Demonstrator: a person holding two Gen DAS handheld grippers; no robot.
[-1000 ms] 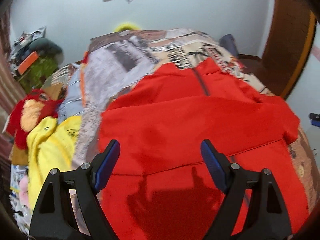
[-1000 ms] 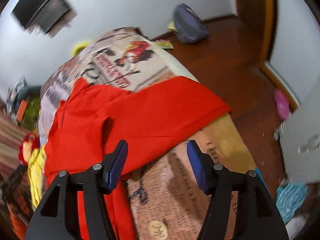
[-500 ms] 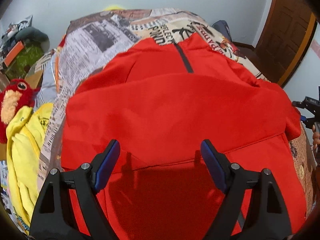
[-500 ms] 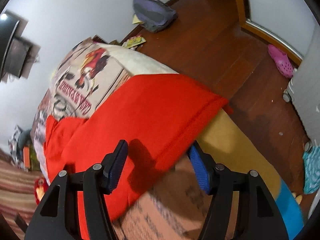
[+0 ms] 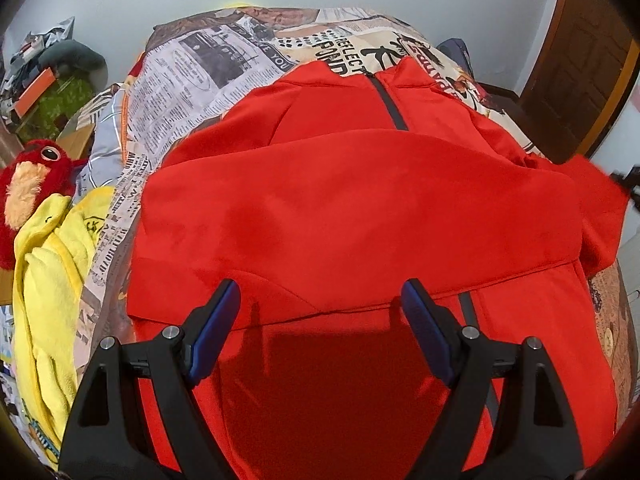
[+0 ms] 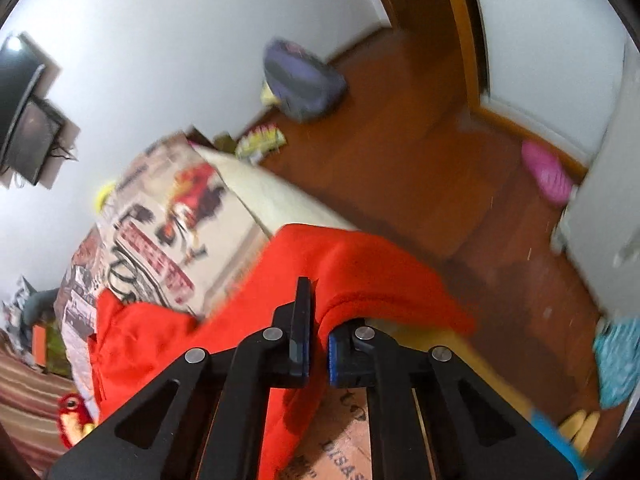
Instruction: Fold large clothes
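A large red zip jacket (image 5: 352, 216) lies spread on a bed with a newspaper-print cover (image 5: 224, 76); one sleeve is folded across its chest. My left gripper (image 5: 320, 320) is open and empty, hovering over the jacket's lower half. My right gripper (image 6: 318, 320) is shut on the cuff end of the red sleeve (image 6: 360, 276) at the bed's right edge and lifts it off the cover. The right gripper also shows at the far right of the left wrist view (image 5: 630, 184), at the sleeve end.
A yellow garment (image 5: 52, 264) and a red plush toy (image 5: 32, 192) lie at the bed's left. Wooden floor (image 6: 420, 160) to the right holds a grey-purple bag (image 6: 304, 80), a pink shoe (image 6: 546, 172) and turquoise cloth (image 6: 616, 364). A door (image 5: 576, 64) stands at the right.
My right gripper has closed on the sleeve end and raised it. My left gripper stays open and has moved little over the jacket.
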